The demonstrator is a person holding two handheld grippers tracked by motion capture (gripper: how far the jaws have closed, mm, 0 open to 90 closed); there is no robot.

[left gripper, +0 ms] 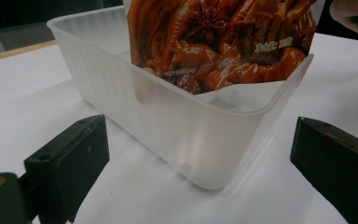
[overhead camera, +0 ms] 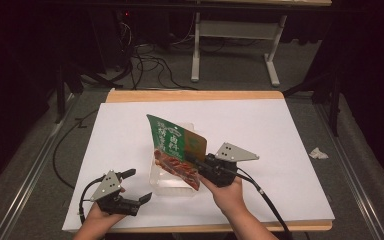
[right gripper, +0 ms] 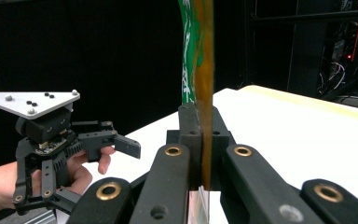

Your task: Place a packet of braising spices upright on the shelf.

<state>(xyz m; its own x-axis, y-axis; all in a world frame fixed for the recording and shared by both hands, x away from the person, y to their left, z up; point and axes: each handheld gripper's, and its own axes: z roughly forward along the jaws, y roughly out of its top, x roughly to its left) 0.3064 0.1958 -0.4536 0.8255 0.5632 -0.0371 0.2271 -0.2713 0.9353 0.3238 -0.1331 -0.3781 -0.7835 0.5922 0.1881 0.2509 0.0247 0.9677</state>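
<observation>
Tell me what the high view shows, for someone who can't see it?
The right gripper pinches a green and red food packet and holds its lower end inside a clear plastic tub on a white table. The left gripper waits beside the tub with its jaws open and nothing between them.

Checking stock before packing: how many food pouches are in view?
1. The pouch is clamped in the right gripper, its lower end inside the clear tub mid-table. The tub's translucent walls blur its floor, so another lying flat could be hidden.
</observation>
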